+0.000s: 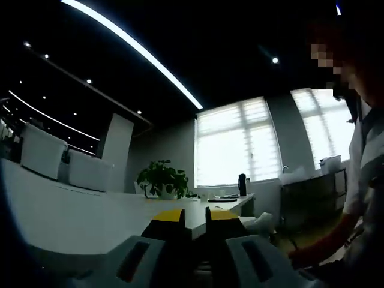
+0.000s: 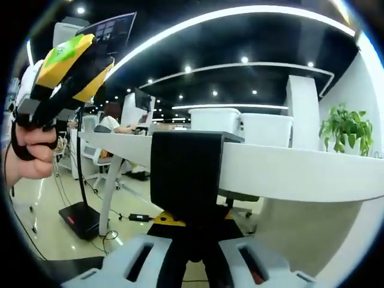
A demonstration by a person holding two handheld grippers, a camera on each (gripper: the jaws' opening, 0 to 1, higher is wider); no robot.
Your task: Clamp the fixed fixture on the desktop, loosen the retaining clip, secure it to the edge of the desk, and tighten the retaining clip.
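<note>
- Left gripper view: the left gripper (image 1: 195, 216) rises from the bottom edge, its two yellow-tipped jaws standing close together with a narrow dark gap between them; whether anything is pinched there cannot be told.
- Beyond the jaws lies the white desk (image 1: 90, 210), stretching away toward bright blinded windows (image 1: 240, 141).
- A potted plant (image 1: 162, 179) stands on the far part of the desk; a dark bottle (image 1: 242, 184) stands further back near the window.
- White chair backs (image 1: 42, 150) line the desk's left side.
- At the right edge a person's sleeve (image 1: 372, 162) and forearm reach downward.
- Right gripper view: the right gripper (image 2: 195, 225) is closed on the black fixture (image 2: 186, 174), whose lower part sits between its jaws.
- The fixture hooks over the edge of the white desk (image 2: 300, 171): its top plate lies on the desktop and its body hangs down in front of the edge.
- In this view the left gripper (image 2: 69, 63), yellow and black with a green label, is held aloft at upper left by a hand (image 2: 27, 153), well apart from the fixture.
- The potted plant (image 2: 345, 129) stands at the right; white bins (image 2: 240, 127) sit on the desk behind the fixture.
</note>
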